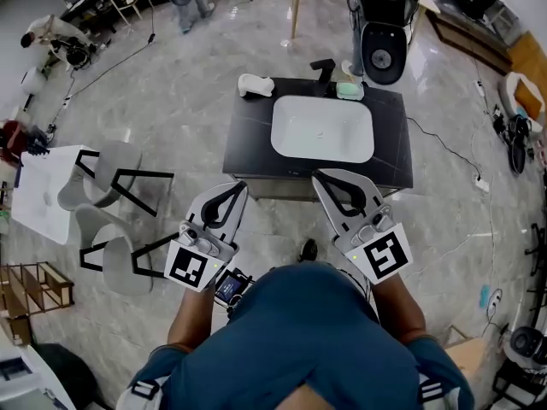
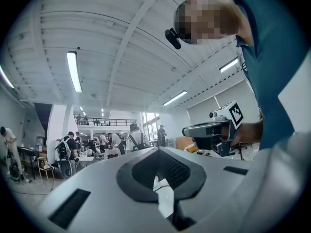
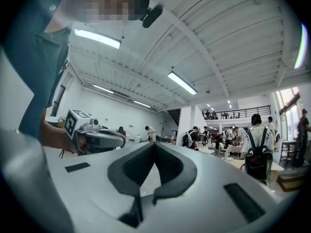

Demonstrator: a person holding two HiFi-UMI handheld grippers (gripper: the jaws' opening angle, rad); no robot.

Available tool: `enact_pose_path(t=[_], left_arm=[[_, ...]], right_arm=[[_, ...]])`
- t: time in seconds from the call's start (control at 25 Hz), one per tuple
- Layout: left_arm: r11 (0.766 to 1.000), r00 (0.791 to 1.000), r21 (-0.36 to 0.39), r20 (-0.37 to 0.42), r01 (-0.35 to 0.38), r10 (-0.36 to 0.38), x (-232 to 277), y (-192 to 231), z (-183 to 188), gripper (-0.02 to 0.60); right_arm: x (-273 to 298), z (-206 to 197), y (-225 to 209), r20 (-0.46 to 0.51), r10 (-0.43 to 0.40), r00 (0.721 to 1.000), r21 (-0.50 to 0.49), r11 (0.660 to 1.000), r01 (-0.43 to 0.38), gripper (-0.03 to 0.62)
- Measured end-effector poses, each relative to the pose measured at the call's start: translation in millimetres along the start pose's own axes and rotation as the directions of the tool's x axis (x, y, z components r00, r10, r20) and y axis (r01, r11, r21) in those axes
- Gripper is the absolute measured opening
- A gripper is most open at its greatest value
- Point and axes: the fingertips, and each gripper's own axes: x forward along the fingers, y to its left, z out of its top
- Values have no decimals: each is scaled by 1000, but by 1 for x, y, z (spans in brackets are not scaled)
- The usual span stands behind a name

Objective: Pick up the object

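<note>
Object (image 1: pixel 255 84) lies on desk (image 1: pixel 248 143) beside sink (image 1: pixel 323 131); left gripper (image 1: pixel 238 187) and right gripper (image 1: pixel 318 177) fingers clenched, empty.

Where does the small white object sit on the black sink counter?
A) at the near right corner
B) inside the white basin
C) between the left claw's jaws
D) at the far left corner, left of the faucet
D: the head view shows the white object on the counter's far left corner, left of the black faucet and outside the basin.
</note>
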Motion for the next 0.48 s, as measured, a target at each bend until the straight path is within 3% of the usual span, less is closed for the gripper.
enact_pose_path(t=[0.48], left_arm=[[998,997,15,-35,-69,69,79,15,-10,3]], right_arm=[[23,-20,-76,28,86,996,37,996,-87,14]])
